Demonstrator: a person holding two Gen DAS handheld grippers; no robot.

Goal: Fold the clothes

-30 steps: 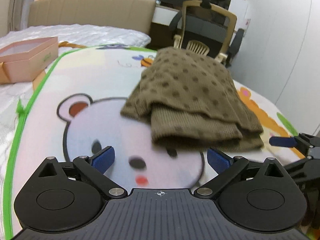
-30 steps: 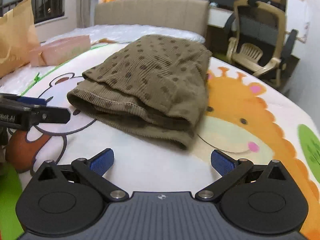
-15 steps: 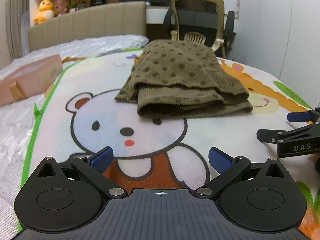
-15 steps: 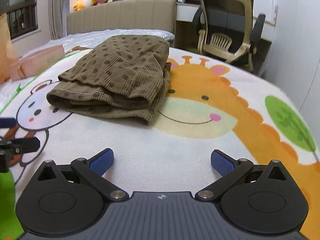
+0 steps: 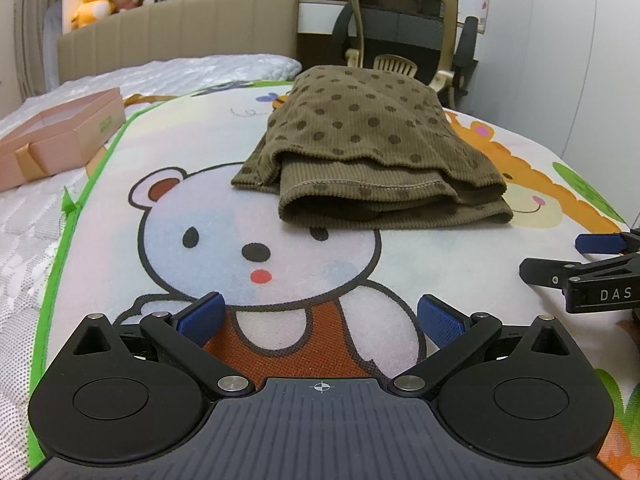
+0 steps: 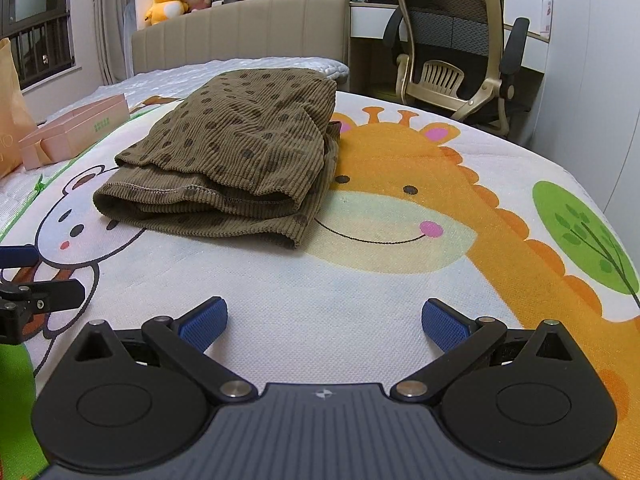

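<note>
- The olive-brown ribbed garment with dark polka dots (image 5: 360, 152) lies folded into a thick, layered rectangle on the cartoon-printed play mat (image 5: 248, 132), partly over the white bear's head and partly over the orange giraffe's face. Its stitched hem edges face the cameras, stacked in soft rolls.
- From the right wrist view the same garment (image 6: 240, 160) shows fine corduroy-like ribs; its far edge drops out of sight behind its own bulk.
- The left gripper (image 5: 320, 316) hovers low over the mat, near side of the garment, its blue ridged pads spread wide with nothing between them.
- The right gripper (image 6: 324, 320) is likewise spread wide and empty, over bare white weave of the mat, apart from the cloth.
- In the left wrist view, the right gripper enters at the right edge as a black finger marked "DAS", cut off by the frame.
- A pale pink rectangular cardboard box (image 5: 60, 136) rests on the white quilted bedding (image 5: 24, 240) beside the mat's green border.
- Beyond the bed stand a beige ribbed upholstered headboard (image 5: 180, 28) and a cream-framed mesh office chair (image 6: 452, 52), its base hidden.
- A yellow plush duck (image 6: 166, 2) sits on the shelf behind the headboard; the items beside it are too small to make out.
</note>
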